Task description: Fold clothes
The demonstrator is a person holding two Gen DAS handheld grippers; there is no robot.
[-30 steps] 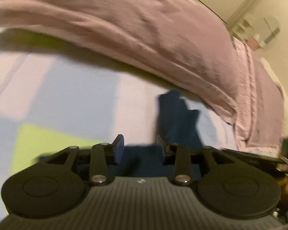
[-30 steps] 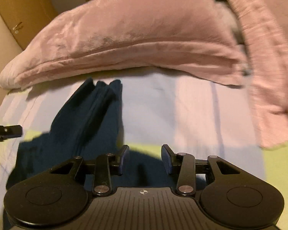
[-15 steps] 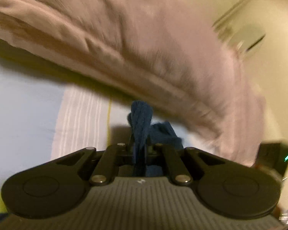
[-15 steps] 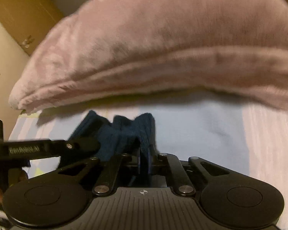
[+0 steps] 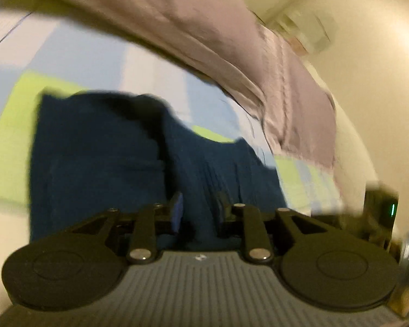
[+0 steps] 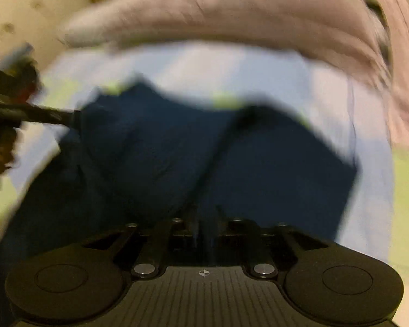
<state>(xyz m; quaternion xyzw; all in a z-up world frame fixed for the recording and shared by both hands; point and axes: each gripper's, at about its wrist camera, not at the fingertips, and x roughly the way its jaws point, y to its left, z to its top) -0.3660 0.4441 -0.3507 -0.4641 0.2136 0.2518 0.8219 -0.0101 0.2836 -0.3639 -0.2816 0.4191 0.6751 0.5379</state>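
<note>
A dark navy garment (image 5: pixel 101 158) lies on the striped bed sheet, doubled over, with a dark fold line down its middle. It also fills the right wrist view (image 6: pixel 177 158). My left gripper (image 5: pixel 199 207) sits low over the garment's near edge with its jaws parted and cloth between the fingers. My right gripper (image 6: pixel 203 226) is at the garment's near edge with its jaws close together; cloth seems to lie between them, but blur hides the grip. The left gripper's arm (image 6: pixel 27 113) shows at the left of the right wrist view.
A bulky pink blanket (image 5: pixel 204 27) lies heaped along the far side of the bed and also shows in the right wrist view (image 6: pixel 231 16). The sheet (image 5: pixel 101 54) has blue, white and lime green stripes. A cream wall (image 5: pixel 368 68) stands on the right.
Both grippers, shut on the bunched navy cloth half a second ago, have pulled back toward me. The garment now lies spread and doubled over. The left jaws have opened.
</note>
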